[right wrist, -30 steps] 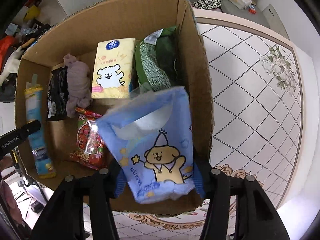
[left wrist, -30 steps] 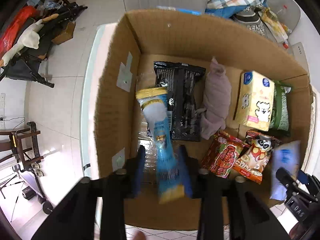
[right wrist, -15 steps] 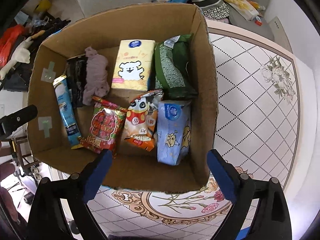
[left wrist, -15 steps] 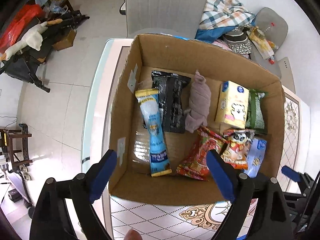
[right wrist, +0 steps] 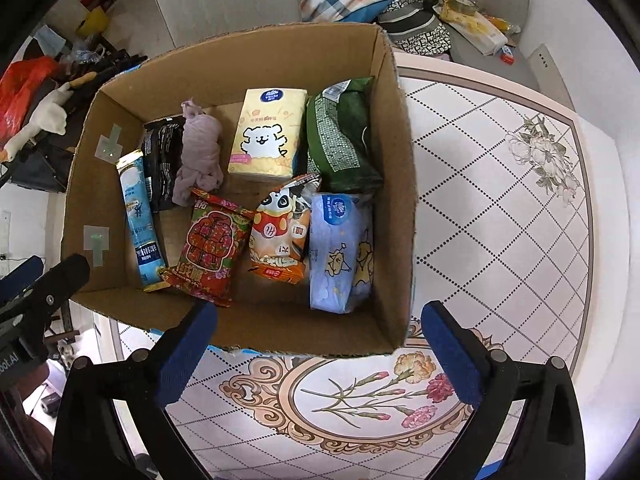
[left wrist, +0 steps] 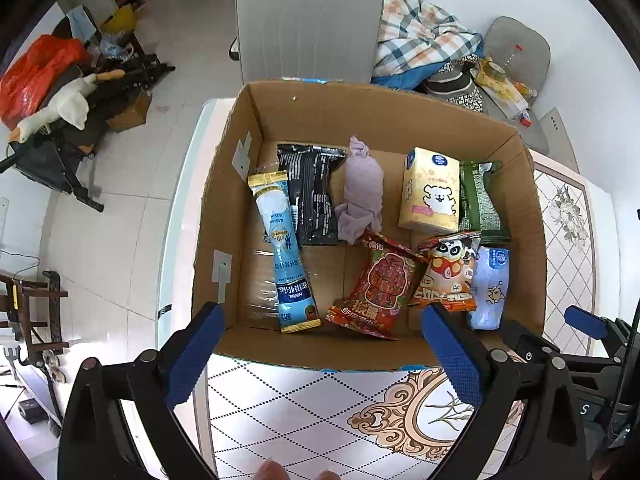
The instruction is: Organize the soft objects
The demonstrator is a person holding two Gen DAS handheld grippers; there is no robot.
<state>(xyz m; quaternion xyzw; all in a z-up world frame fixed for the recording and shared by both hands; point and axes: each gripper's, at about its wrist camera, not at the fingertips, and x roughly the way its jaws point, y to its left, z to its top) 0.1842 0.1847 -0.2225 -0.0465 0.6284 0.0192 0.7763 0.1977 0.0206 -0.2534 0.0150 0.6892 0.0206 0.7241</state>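
An open cardboard box [left wrist: 224, 216] [right wrist: 396, 208] on the patterned table holds several soft packs. A long blue stick pack [left wrist: 286, 256] [right wrist: 140, 220] lies at its left, a blue tissue pack [left wrist: 490, 288] [right wrist: 340, 252] at its right. Between them lie a red snack bag [left wrist: 380, 284] [right wrist: 210, 244], a panda snack bag [left wrist: 450, 268] [right wrist: 282, 232], a black pack [left wrist: 312, 196], a mauve cloth [left wrist: 362, 196] [right wrist: 200, 152], a yellow tissue pack [left wrist: 432, 192] [right wrist: 266, 136] and a green bag [right wrist: 340, 136]. My left gripper [left wrist: 322, 354] and right gripper [right wrist: 320, 350] are open and empty, above the box's near edge.
The table [right wrist: 500, 184] has a white diamond and flower pattern and extends right of the box. A grey chair [left wrist: 308, 20] stands behind the box, with a plaid cloth [left wrist: 420, 44] beside it. Clutter and a red bag [left wrist: 36, 72] lie on the floor at left.
Both grippers opened, releasing the blue stick pack and the blue tissue pack into the box, then pulled back and up from it.
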